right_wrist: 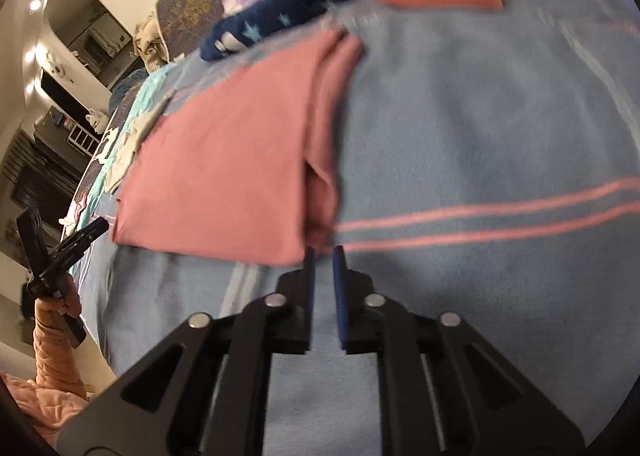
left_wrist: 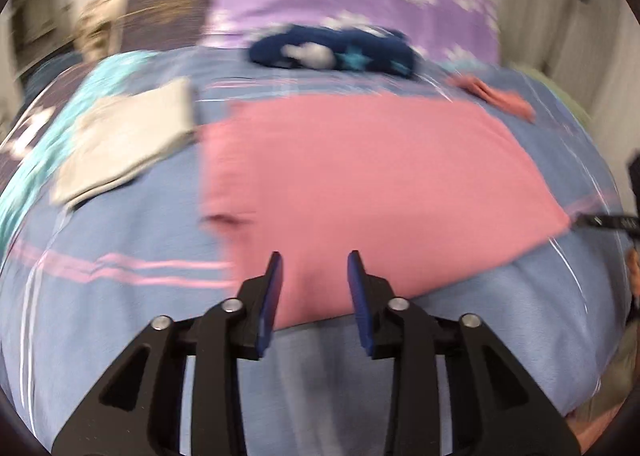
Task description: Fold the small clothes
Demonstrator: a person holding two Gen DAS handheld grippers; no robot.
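A pink garment (left_wrist: 360, 176) lies flat and folded on the blue blanket (left_wrist: 120, 316), blurred in the left wrist view. My left gripper (left_wrist: 315, 256) hovers over its near edge, open, with nothing between its blue pads. In the right wrist view the same pink garment (right_wrist: 224, 160) lies to the left, with a folded flap along its right side. My right gripper (right_wrist: 323, 252) sits at its near right corner. Its jaws stand a narrow gap apart, blanket shows between them, and I see no cloth pinched.
A navy star-print garment (left_wrist: 332, 50) and a small salmon cloth (left_wrist: 496, 94) lie farther back. A folded cream garment (left_wrist: 132, 136) lies to the left, and purple floral bedding (left_wrist: 352, 4) is behind. A pink-sleeved arm (right_wrist: 56, 336) holds the other tool at the bed's left edge.
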